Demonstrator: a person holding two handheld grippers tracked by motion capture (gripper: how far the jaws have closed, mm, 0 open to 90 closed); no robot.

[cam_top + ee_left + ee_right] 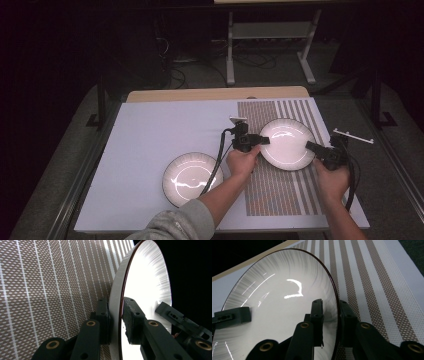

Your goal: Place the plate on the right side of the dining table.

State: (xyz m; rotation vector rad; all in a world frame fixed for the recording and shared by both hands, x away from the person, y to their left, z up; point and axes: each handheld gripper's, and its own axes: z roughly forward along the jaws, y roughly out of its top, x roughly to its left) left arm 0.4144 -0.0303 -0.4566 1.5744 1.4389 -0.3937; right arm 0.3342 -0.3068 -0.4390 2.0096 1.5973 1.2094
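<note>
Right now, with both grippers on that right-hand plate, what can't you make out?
- Underside of the gripped plate: hidden by the plate itself in the high view.
- Part of the near plate: covered by the left forearm and cable.
- Small white piece beside the mat: too small to identify.

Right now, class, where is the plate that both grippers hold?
In the high view, the held plate sits right of centre over the striped mat, between the left gripper and right gripper, right of the other plate.

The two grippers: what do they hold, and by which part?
Both hold the same plate by its rim, left gripper and right gripper at opposite edges.
</note>
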